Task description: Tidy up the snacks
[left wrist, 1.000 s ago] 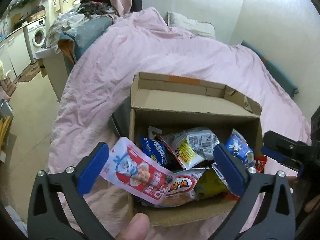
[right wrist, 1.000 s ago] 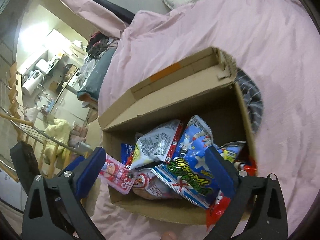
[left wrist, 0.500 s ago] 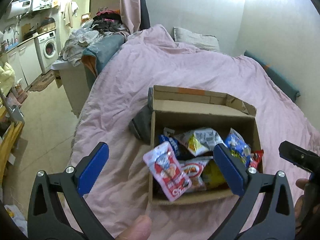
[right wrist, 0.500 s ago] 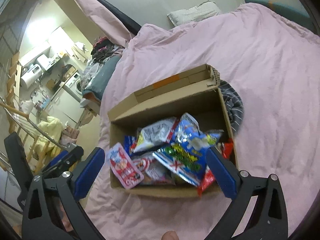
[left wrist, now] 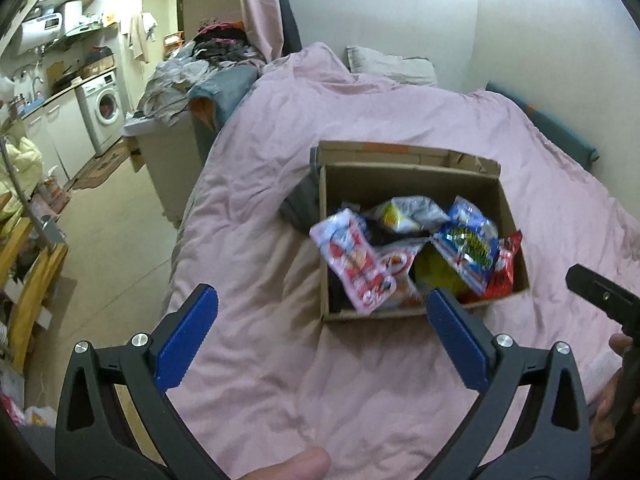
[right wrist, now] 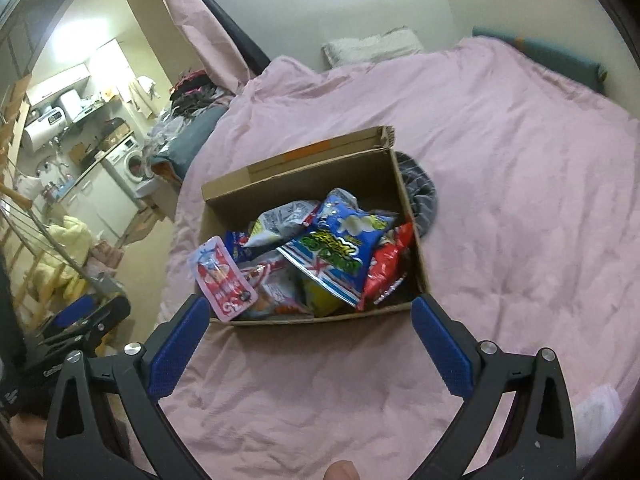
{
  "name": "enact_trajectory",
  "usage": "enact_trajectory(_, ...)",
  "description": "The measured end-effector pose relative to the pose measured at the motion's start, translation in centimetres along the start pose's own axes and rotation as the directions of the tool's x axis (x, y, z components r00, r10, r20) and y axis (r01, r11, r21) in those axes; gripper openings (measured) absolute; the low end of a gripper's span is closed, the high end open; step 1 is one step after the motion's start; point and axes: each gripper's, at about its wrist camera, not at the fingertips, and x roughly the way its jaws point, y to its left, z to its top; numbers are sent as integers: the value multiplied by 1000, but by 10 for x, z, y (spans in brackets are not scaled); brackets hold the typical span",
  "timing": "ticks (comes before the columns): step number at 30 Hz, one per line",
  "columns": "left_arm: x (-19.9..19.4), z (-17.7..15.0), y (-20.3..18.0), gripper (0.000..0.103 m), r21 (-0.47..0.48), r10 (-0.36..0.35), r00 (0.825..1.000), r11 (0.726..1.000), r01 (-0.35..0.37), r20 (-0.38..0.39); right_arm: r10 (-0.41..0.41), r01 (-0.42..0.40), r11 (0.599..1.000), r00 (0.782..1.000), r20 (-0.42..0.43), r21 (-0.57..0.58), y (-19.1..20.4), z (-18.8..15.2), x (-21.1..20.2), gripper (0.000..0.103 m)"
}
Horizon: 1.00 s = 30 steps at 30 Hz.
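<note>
An open cardboard box [left wrist: 408, 168] [right wrist: 320, 170] rests on a pink duvet and holds several snack packets. A pink and red packet [left wrist: 354, 262] [right wrist: 222, 276] leans over its near left corner. A blue and green bag [left wrist: 470, 246] [right wrist: 340, 246] lies on top, with a red bag [right wrist: 390, 268] and a white packet [right wrist: 282, 220] beside it. My left gripper [left wrist: 322, 334] hangs open and empty above the duvet, short of the box. Facing the box's near wall, my right gripper [right wrist: 310, 338] is also open with nothing between its fingers.
The pink duvet [left wrist: 360, 120] [right wrist: 520, 160] spreads around the box. A grey cloth [right wrist: 420, 192] lies tucked against the box's far side. A pillow [left wrist: 390, 66] sits at the headboard end. To the left are a laundry pile [left wrist: 200, 68], a washing machine [left wrist: 104, 108] and the bare floor [left wrist: 112, 232].
Both grippers have drawn back and up from the box, which now looks smaller and farther. The pink and red packet stays leaning at the box's near left corner.
</note>
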Motion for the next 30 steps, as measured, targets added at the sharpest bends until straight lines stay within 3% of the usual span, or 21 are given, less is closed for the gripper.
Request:
enact_trajectory(15, -7, -51, 0, 103, -3, 76, 997, 997, -76, -27, -124, 128, 975, 992, 37, -180, 37, -48, -2, 103)
enact_trajectory(30, -1, -53, 0, 103, -42, 50, 998, 998, -51, -29, -168, 171, 975, 985, 31, -143, 29, -49, 3, 103)
